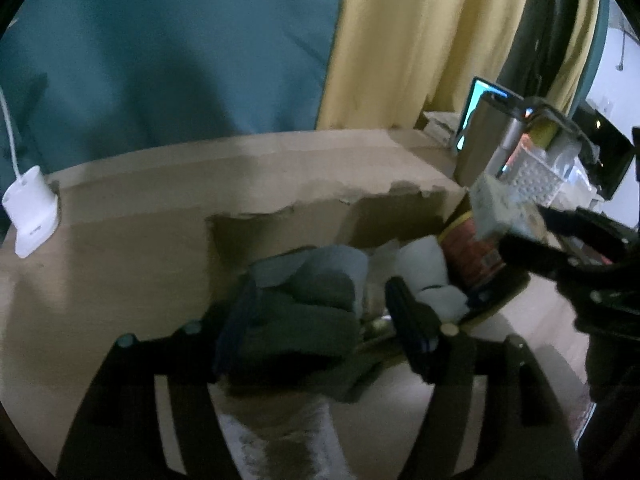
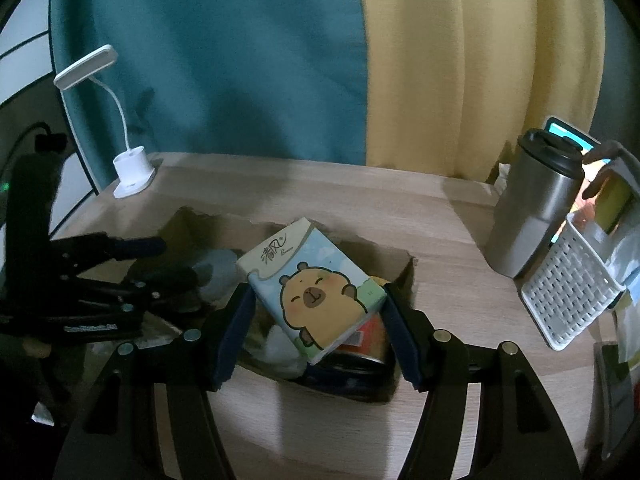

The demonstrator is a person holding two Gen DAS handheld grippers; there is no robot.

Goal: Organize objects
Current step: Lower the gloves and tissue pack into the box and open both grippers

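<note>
Gripped between the blue-padded fingers of the right gripper (image 2: 316, 316) is a pale blue tissue pack printed with a cartoon capybara (image 2: 316, 288), clamped at its lower sides and held tilted above the torn-edged brown cardboard box (image 2: 404, 276). Beneath the pack, a red-labelled tin (image 2: 368, 336) and some crumpled white material (image 2: 280, 348) can be made out inside the box.

Over on the left side, the left gripper (image 1: 320, 320) is closed around a bundle of dark grey folded cloth (image 1: 304, 312), which is being held at the near part of the same box; whether the cloth is fully lifted or resting on the contents cannot be told. From the left wrist view the tissue pack (image 1: 500, 208) is seen raised over the box's right end.

Further out, on the light wooden desk (image 2: 360, 208), a white gooseneck lamp (image 2: 132, 172) stands at the far left corner, and a steel travel mug with a black lid (image 2: 536, 208) stands at the right, with a white perforated plastic basket (image 2: 568, 296) just beside it.

Trouble could come from crowding: both grippers are working over one small, already full box, so a collision is possible. The pack is soft and held tilted, so it may slip or be crushed by the squeeze. If it is dropped onto the tin, it may slide off. A wide swing right could knock the mug.
</note>
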